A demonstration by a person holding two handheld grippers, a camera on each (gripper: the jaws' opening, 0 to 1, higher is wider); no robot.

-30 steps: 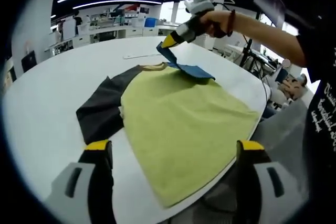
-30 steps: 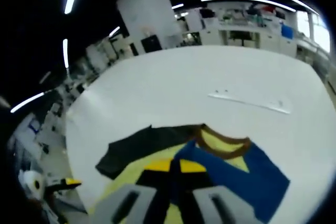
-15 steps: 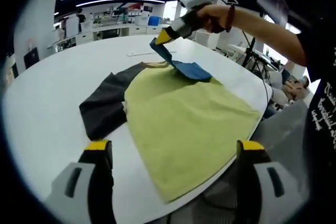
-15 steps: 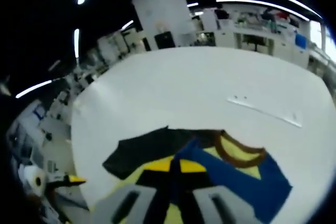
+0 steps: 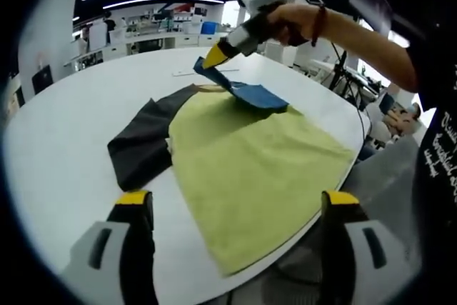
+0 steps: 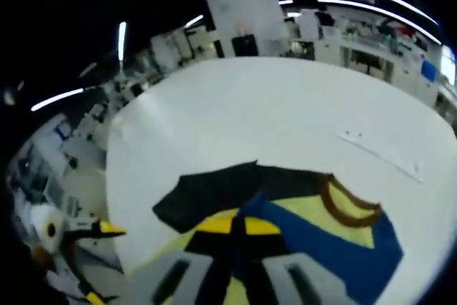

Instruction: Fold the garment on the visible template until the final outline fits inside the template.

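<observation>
- Lifting the blue sleeve (image 5: 250,93) off the table (image 5: 64,155), the right hand-held gripper (image 5: 214,56) has its yellow-tipped jaws closed on the sleeve's edge; in the right gripper view the same jaws (image 6: 238,226) meet on blue cloth.
- Spread flat on the white table lies the garment (image 5: 250,169), a yellow-green shirt with a dark grey sleeve (image 5: 143,144) on one side and the blue sleeve on the other, and a brown collar (image 6: 346,205) at the far end.
- From the raised right hand-held gripper the shirt body lies below and towards the dark sleeve, so the fold, I judge, should carry the blue sleeve inward across the yellow-green panel.
- The shirt's long axis runs from the collar to the hem, which reaches the near table edge.
- The left hand-held gripper (image 5: 235,208) hangs above the hem end with jaws wide apart, gripping nothing; it is nearer the hem and the dark sleeve.
- A thin pale strip (image 6: 382,153) lies on the table beyond the collar, well apart from the shirt.
- I cannot make out a template outline.
- Nothing blocks the sleeve's path inward.
</observation>
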